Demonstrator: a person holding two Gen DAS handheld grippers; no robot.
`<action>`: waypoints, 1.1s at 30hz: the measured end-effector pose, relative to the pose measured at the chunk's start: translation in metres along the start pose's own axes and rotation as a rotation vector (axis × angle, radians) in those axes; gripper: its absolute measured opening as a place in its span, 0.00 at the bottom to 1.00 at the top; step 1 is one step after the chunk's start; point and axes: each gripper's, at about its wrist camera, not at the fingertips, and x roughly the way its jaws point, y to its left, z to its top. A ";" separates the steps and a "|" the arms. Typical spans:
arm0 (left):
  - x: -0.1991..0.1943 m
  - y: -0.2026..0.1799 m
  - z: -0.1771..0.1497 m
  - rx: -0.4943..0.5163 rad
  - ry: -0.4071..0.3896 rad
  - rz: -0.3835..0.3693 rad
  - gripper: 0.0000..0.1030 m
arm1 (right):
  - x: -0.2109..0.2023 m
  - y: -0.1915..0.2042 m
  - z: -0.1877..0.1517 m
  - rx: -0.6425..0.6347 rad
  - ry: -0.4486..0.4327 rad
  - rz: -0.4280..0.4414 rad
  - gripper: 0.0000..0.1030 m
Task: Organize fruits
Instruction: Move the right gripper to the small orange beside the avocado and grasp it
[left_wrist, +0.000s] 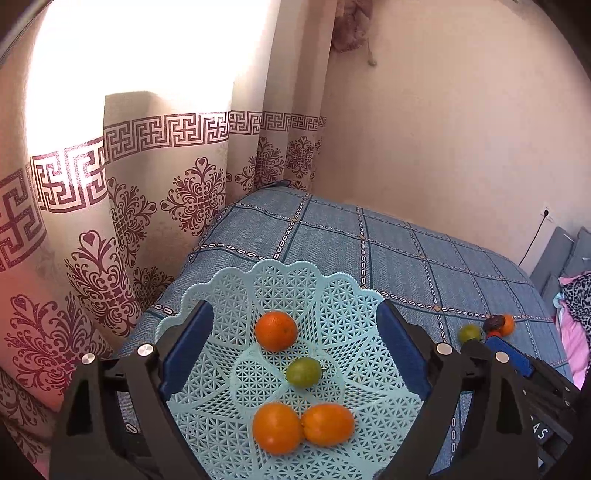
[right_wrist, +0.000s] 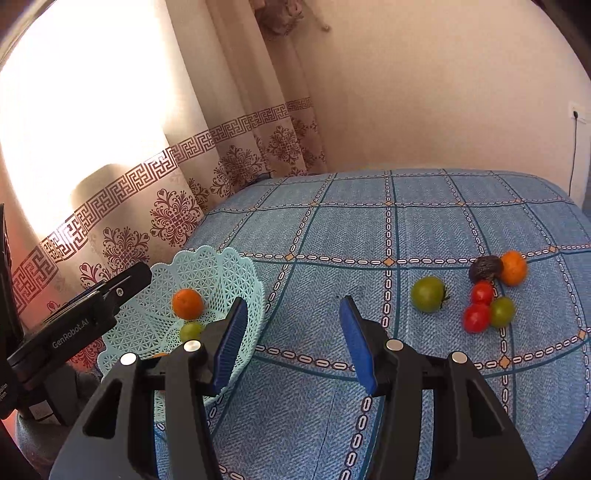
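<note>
Hovering over the pale-blue lattice basket (left_wrist: 295, 295) with the left hand-held gripper (left_wrist: 295, 354), jaws spread wide and holding nothing. Holding the right hand-held gripper (right_wrist: 293, 343) equally wide open and empty above the blue checked tablecloth (right_wrist: 369, 221), beside the basket (right_wrist: 207, 273).

Risking, in judgement: rolling of the round fruits across the cloth if nudged during approach; tipping or sliding of the light basket if its scalloped rim is clipped; bruising of the soft red tomatoes (right_wrist: 478, 306) under excess clamping.

Containing at present: three oranges (left_wrist: 276, 330) and one green fruit (left_wrist: 303, 372). Remaining on the worktop, well apart from the basket: a large green tomato (right_wrist: 428, 294), a smaller green one (right_wrist: 502, 311), one orange (right_wrist: 514, 267) and a dark wrinkled fruit (right_wrist: 484, 268).
</note>
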 end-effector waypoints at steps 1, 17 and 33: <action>0.000 -0.001 0.000 0.003 0.000 -0.001 0.89 | 0.000 -0.003 0.001 0.008 -0.002 -0.006 0.51; 0.002 -0.025 -0.007 0.067 0.016 -0.053 0.93 | -0.015 -0.071 0.018 0.099 -0.015 -0.142 0.51; -0.007 -0.068 0.003 0.140 0.039 -0.148 0.93 | -0.019 -0.199 0.019 0.235 0.040 -0.341 0.51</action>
